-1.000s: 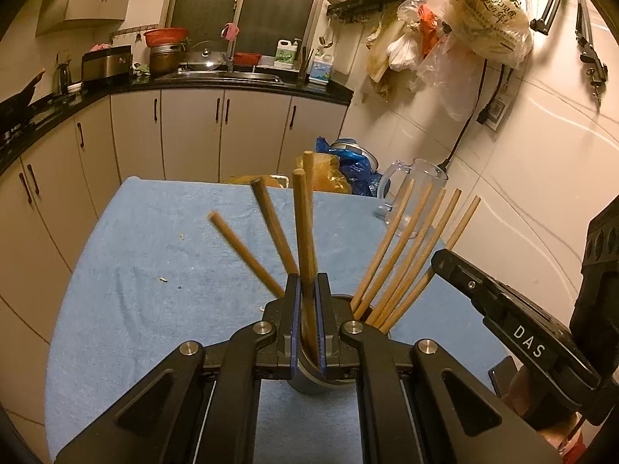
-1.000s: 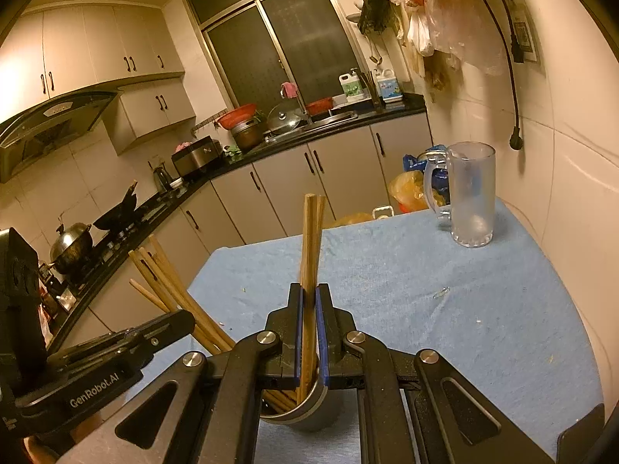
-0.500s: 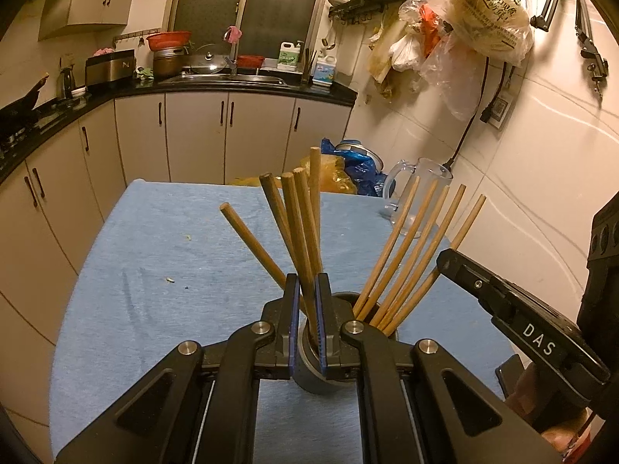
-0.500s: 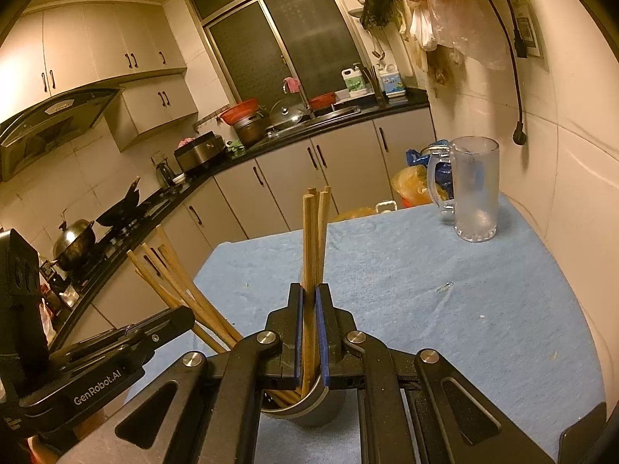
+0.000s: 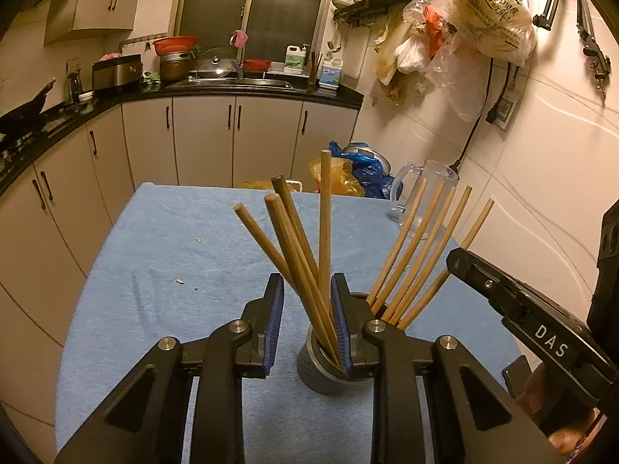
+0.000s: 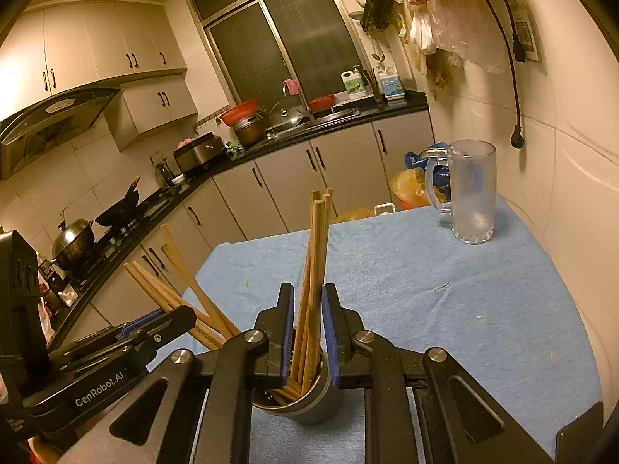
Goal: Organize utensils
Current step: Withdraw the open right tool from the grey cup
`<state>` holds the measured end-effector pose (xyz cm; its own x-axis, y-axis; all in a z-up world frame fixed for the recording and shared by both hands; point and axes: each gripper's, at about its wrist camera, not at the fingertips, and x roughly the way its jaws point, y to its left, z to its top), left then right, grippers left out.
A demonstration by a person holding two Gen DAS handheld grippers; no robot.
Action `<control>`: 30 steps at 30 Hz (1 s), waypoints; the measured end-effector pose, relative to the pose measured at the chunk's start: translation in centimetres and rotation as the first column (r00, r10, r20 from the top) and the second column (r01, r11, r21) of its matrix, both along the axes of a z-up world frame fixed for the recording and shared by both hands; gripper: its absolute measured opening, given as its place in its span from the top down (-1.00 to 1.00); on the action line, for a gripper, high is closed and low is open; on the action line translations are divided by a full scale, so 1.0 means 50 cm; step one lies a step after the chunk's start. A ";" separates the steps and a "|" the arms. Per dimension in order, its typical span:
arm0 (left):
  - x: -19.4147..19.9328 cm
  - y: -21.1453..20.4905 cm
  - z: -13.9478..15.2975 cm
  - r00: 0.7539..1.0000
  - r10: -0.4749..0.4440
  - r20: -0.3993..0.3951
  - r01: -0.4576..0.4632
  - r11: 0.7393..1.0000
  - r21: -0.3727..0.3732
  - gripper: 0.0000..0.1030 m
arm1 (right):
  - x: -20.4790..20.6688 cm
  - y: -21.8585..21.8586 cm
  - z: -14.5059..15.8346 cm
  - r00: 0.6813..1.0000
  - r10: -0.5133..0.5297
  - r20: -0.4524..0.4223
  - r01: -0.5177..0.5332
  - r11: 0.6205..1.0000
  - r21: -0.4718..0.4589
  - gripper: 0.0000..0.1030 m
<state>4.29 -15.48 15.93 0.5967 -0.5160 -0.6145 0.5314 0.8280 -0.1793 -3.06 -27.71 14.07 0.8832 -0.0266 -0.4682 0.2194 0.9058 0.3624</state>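
In grey holder: chopsticks; left claw, right claw parted, gripping nothing.

Matt wooden chopsticks stood in a smooth grey metal-looking cup on rough blue cloth; a frosted glass mug at two o'clock.

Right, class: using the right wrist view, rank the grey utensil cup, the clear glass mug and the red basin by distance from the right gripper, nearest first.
1. Grey utensil cup: directly below the right gripper.
2. Clear glass mug: far right of the blue-clothed table.
3. Red basin: on the back counter, left of the sink.
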 end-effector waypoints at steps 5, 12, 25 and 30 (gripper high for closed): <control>0.001 0.001 -0.003 1.000 0.023 -0.004 -0.023 1.000 0.007 0.37 | -0.011 0.002 0.007 1.000 -0.019 0.011 0.019 1.000 -0.018 0.36; -0.007 0.021 -0.001 0.993 0.112 0.036 -0.113 0.993 0.023 -0.02 | -0.026 0.001 0.017 0.998 -0.067 0.011 0.068 0.996 -0.059 -0.19; -0.124 0.116 -0.011 0.944 0.297 0.143 -0.317 0.936 0.152 -0.86 | -0.132 0.031 0.032 0.977 -0.212 -0.001 0.207 0.957 -0.201 -0.80; -0.194 0.141 -0.024 0.942 0.279 0.187 -0.317 0.924 0.214 -0.89 | -0.198 0.080 0.028 0.975 -0.220 -0.008 0.211 0.944 -0.254 -0.85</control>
<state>-5.43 -8.44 14.75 0.7951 -0.1501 -0.5876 0.2585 0.9603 0.1045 -12.97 -23.70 15.46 0.8261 -0.3346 -0.4534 0.4281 0.8959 0.1187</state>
